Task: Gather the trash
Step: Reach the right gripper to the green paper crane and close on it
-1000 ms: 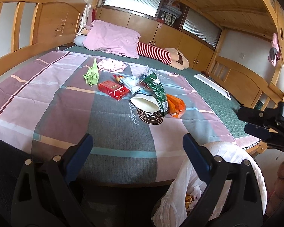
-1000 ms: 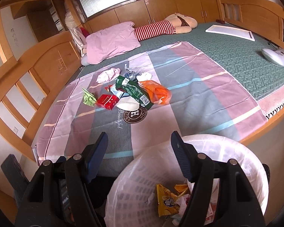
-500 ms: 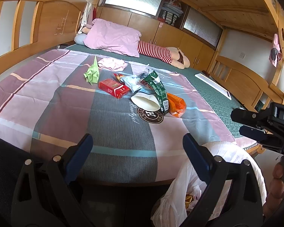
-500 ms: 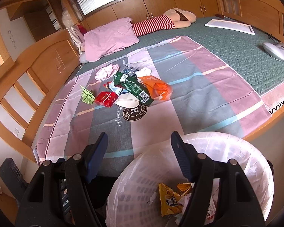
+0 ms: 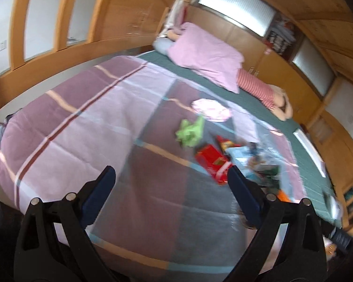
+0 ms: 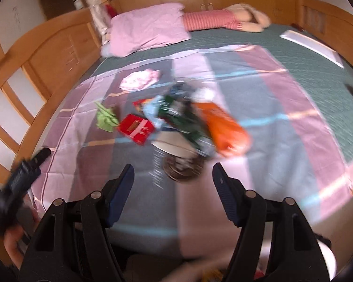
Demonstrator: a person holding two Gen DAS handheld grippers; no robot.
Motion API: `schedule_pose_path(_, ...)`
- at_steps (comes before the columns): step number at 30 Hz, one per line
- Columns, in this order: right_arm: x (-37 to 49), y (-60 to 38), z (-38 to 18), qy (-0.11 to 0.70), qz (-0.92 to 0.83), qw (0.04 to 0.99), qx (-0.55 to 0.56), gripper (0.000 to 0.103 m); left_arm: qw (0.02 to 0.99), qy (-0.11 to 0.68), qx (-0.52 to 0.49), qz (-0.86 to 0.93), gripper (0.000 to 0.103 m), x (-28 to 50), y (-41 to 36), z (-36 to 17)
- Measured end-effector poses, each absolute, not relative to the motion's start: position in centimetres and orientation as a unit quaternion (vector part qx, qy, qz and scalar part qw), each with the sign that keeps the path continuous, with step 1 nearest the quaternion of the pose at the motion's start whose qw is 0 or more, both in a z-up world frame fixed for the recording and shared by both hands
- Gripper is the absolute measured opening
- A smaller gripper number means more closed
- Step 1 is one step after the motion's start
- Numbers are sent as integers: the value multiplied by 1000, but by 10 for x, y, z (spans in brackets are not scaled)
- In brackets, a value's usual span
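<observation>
A pile of trash lies mid-bed on the striped bedspread (image 6: 282, 98): a red box (image 6: 136, 129), crumpled green paper (image 6: 106, 117), a green snack bag (image 6: 183, 122), an orange bag (image 6: 223, 127), a white paper cup (image 6: 174, 144) and a pink crumpled wrapper (image 6: 138, 81). My right gripper (image 6: 173, 174) is open and empty, just short of the cup. My left gripper (image 5: 169, 181) is open and empty too, over the bedspread (image 5: 82, 122). The red box (image 5: 211, 164) sits by its right finger and the green paper (image 5: 190, 131) farther off. The picture is blurred.
A pink pillow (image 6: 148, 30) and a striped plush toy (image 6: 211, 20) lie at the head of the bed. A wooden bed frame (image 6: 47, 54) runs along the left. A white flat panel (image 6: 310, 44) rests at far right. A hand (image 6: 11, 246) carries the left gripper's body (image 6: 18, 183).
Both grippers have swept forward over the bed toward the trash pile. The white bin has dropped out of the bottom of both views. The left view has rolled and swung left.
</observation>
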State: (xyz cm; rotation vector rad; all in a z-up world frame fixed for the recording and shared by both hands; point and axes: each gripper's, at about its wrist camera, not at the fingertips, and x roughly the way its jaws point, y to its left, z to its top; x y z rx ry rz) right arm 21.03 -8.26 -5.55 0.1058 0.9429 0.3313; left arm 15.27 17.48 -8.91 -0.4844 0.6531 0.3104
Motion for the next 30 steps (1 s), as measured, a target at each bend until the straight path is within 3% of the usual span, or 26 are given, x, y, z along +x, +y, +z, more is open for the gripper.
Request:
schedule_pose_path(5,274,5,-96,487,200,850,-6,68,871,318,-308,214,95,136,198,-106)
schedule_pose_path(11,339,68,-149,513,161,834,-124,68,876,285,-301,246,96,126,206,-103)
schedule_pose_path(13,345,74,-155,493,151,842,-159,78,869,291,-314,247,96,126,210,-106)
schedule_pose_path(17,364,76,-170,512,156,826,-174,78,861,300,-332,242,97,127,212,-112)
schedule_pose_path(18,368,71,-170,518,162,826,-152,75,860,304,-332,241,97,128,211,-113)
schedule_pose_path(19,369,66,-169,525,173,824,-124,58,859,308,-332,240,97,131,210,-115)
schedule_pose_path(20,368,62,-167,525,175,825,-110,51,858,312,-332,239,97,132,210,-116)
schedule_pose_path(22,361,60,-164,528,172,825,-103,25,854,313,-338,241,97,132,210,-117)
schedule_pose_path(30,298,77,-161,566,273,772,-96,25,835,269,-396,272,98,113,225,-120)
